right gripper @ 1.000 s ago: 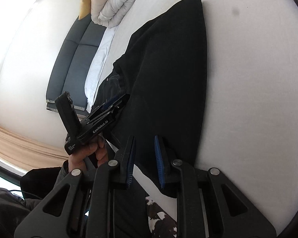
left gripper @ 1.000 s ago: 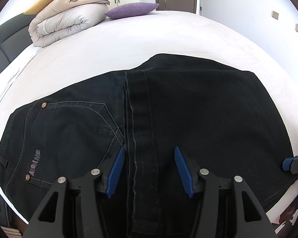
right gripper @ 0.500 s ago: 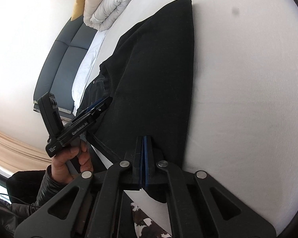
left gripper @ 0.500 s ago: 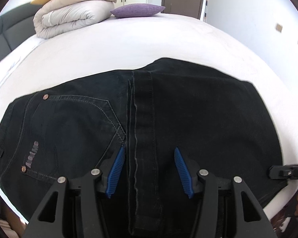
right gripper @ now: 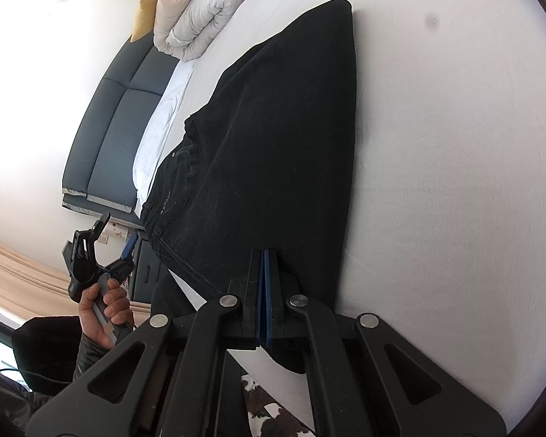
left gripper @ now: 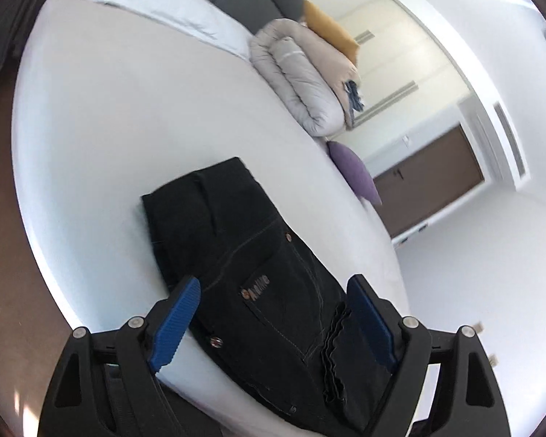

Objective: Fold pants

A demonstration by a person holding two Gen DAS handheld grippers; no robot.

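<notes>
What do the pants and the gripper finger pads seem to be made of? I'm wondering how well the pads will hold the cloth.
The pants look like black denim, matte: contrast stitching, metal rivets and a jeans-style pocket show. The finger pads of the left gripper look like blue rubber or soft plastic, ribbed across; which one is unclear. The ribs should probably help grip.

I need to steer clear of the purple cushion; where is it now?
In the left wrist view, the purple cushion lies at the bed's far right edge, just below the rolled duvet.
</notes>
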